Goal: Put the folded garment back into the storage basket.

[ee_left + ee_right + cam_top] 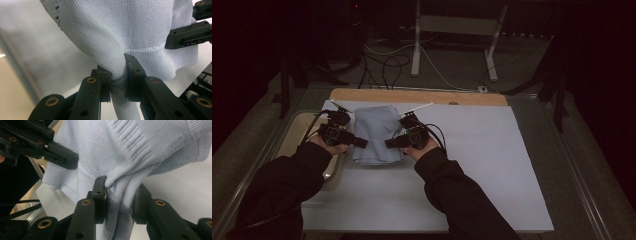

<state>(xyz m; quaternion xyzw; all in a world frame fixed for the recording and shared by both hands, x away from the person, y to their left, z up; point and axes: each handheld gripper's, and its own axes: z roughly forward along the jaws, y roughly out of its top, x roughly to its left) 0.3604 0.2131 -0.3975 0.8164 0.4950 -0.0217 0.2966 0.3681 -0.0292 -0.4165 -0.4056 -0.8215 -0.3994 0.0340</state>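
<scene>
Sweater, pale-blue ribbed knit, folded, pinched by left hand-held gripper and right hand-held gripper.

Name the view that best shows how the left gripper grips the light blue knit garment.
The left gripper view: the left gripper pinches a bunched fold of the light blue knit garment between its jaws. The high view shows the whole garment on the table, grip too small. The right gripper view shows that gripper farther off at the garment's edge.

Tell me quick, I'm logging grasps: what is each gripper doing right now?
Left gripper: closed on the pale blue ribbed knit garment.
Right gripper: closed on the same garment.
</scene>
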